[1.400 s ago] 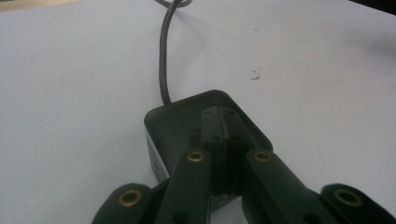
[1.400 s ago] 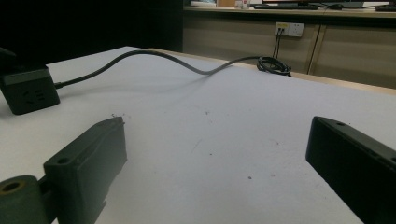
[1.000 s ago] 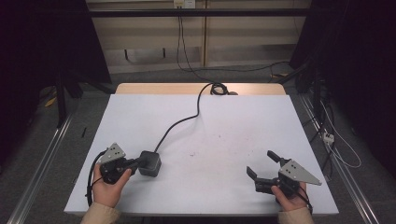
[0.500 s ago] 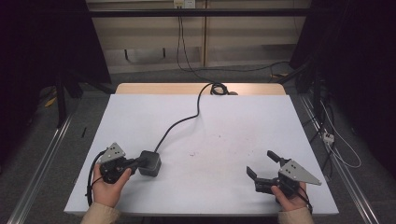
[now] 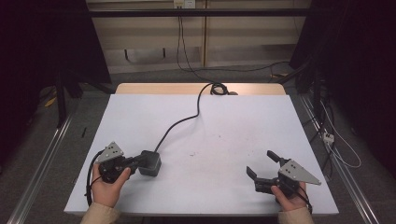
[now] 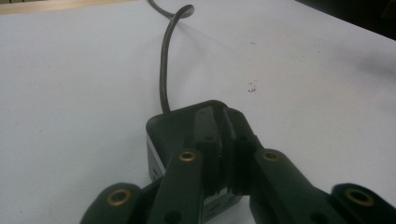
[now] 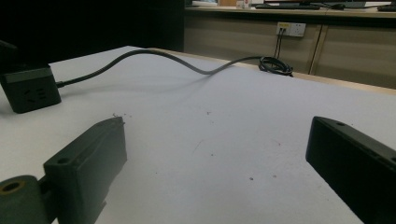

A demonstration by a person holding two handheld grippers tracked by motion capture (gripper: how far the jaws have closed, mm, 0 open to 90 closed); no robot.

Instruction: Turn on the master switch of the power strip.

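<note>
Left tool (image 5: pixel 140 162) over socket cube (image 5: pixel 150 163) (near table edge (image 5: pixel 84 184))

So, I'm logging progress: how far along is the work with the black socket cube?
Done: nothing obvious; the socket cube sits on the table, cable attached. In hand: the left claw lies over it, jaws nearly together, just opening, nothing between them. Left: any grip or move; the right claw rests open, apart.

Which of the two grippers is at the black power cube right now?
The left gripper: its jaws rest nearly closed on top of the cube. The right gripper sits open on bare table, far off.
</note>
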